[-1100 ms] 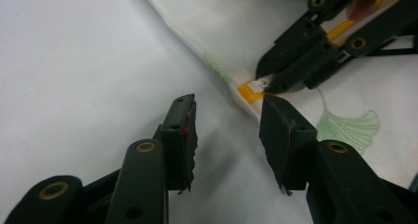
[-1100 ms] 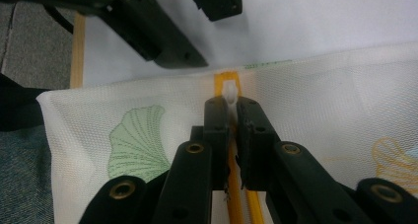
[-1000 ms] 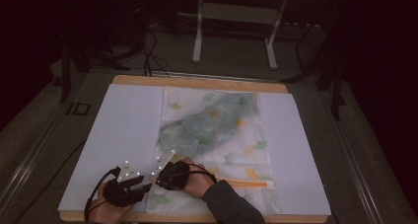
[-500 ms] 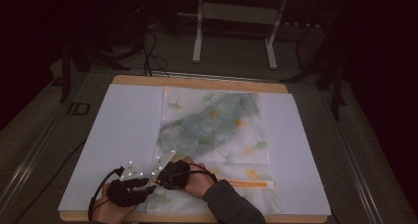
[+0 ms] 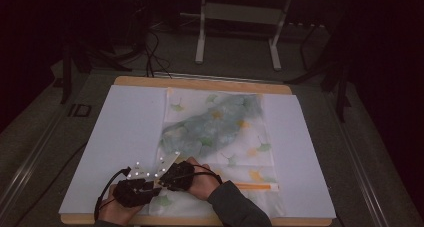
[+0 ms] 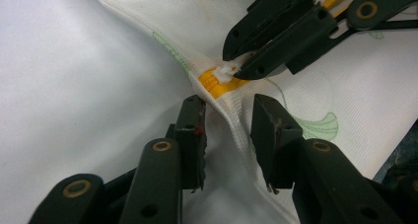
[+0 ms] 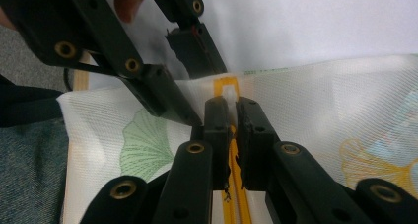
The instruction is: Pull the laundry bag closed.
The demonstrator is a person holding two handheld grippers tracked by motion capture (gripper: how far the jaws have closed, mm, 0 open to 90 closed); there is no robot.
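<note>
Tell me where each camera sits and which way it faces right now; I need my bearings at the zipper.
High view: above the person's side of the table, looking forward and down; both hands and forearms enter from the bottom.
Left gripper view: on the left gripper, looking along its parted jaws astride a fabric ridge of the mesh bag.
Right gripper view: on the right gripper, jaws closed on the white zipper pull; a fingertip shows top left.
Shared: both gripper views show the pull, the yellow zipper and the other gripper.
</note>
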